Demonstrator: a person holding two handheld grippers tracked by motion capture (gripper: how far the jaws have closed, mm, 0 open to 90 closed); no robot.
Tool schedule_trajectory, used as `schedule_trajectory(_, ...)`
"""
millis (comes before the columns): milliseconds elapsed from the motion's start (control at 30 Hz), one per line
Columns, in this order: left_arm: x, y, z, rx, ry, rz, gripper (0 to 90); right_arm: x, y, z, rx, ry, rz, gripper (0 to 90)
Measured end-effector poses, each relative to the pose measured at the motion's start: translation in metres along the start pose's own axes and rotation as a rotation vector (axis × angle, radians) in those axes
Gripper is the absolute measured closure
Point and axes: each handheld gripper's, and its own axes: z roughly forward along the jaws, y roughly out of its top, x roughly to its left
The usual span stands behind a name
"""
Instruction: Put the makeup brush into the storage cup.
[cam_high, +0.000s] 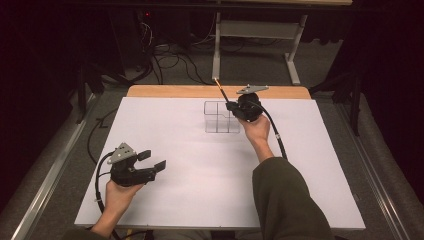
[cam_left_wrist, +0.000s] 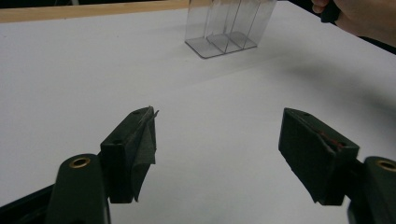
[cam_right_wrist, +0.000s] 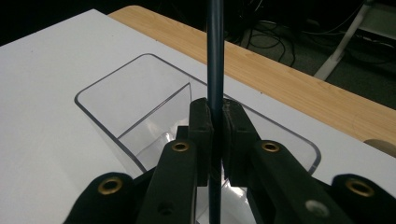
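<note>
Our right hand-held gripper (cam_right_wrist: 215, 140) pinches the pencil (cam_right_wrist: 215, 56) over the clear organizer (cam_high: 221, 117), upper centre of frame. We should lower it straight into one compartment, then release; the left hand-held gripper (cam_left_wrist: 219, 149) waits spread.

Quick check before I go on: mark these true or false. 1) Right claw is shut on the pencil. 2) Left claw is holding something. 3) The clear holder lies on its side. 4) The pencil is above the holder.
1) True: the right claw is clamped on the pencil.
2) False: the left claw is open with nothing between its jaws.
3) False: the holder stands upright on the white table.
4) True: held over its open top.
</note>
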Motion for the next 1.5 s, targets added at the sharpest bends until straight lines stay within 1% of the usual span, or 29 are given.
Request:
schedule_trajectory(133, 0.000, 0.000, -0.001, -0.009, 0.000, -0.001, 27.8, 0.001, -0.001, 0.002, 0.008, 0.000, -0.002, 85.4)
schedule_trajectory(167, 0.000, 0.000, -0.001, -0.009, 0.000, -0.002, 27.8, 0.001, -0.001, 0.003, 0.009, -0.001, -0.003, 85.3)
schedule_trajectory(200, 0.000, 0.000, -0.001, -0.009, 0.001, -0.002, 27.8, 0.001, -0.001, 0.002, 0.020, -0.002, 0.006, 85.1)
schedule_trajectory(267, 0.000, 0.000, -0.001, -0.008, -0.001, -0.001, 27.8, 0.001, -0.002, 0.003, 0.017, 0.000, 0.007, 85.0)
schedule_trajectory(433, 0.000, 0.000, -0.001, -0.005, 0.000, 0.000, 27.8, 0.000, -0.002, 0.004, 0.033, -0.008, 0.004, 85.0)
schedule_trajectory(533, 0.000, 0.000, -0.001, -0.006, 0.000, -0.002, 27.7, -0.002, -0.003, 0.004, 0.035, -0.007, 0.015, 85.1)
schedule_trajectory(767, 0.000, 0.000, -0.001, -0.008, -0.001, 0.002, 27.6, -0.003, -0.004, 0.004, 0.041, -0.004, 0.021, 85.0)
schedule_trajectory(1000, 0.000, 0.000, -0.002, -0.013, -0.004, -0.001, 27.5, -0.006, -0.006, 0.004, 0.041, -0.002, 0.046, 84.9)
schedule_trajectory(1167, 0.000, 0.000, -0.001, -0.011, -0.004, 0.002, 27.4, -0.008, -0.006, 0.003, 0.045, -0.001, 0.044, 84.5)
schedule_trajectory(1500, 0.000, 0.000, 0.000, -0.005, -0.005, -0.002, 27.6, -0.013, -0.008, 0.000, 0.063, -0.003, 0.064, 84.6)
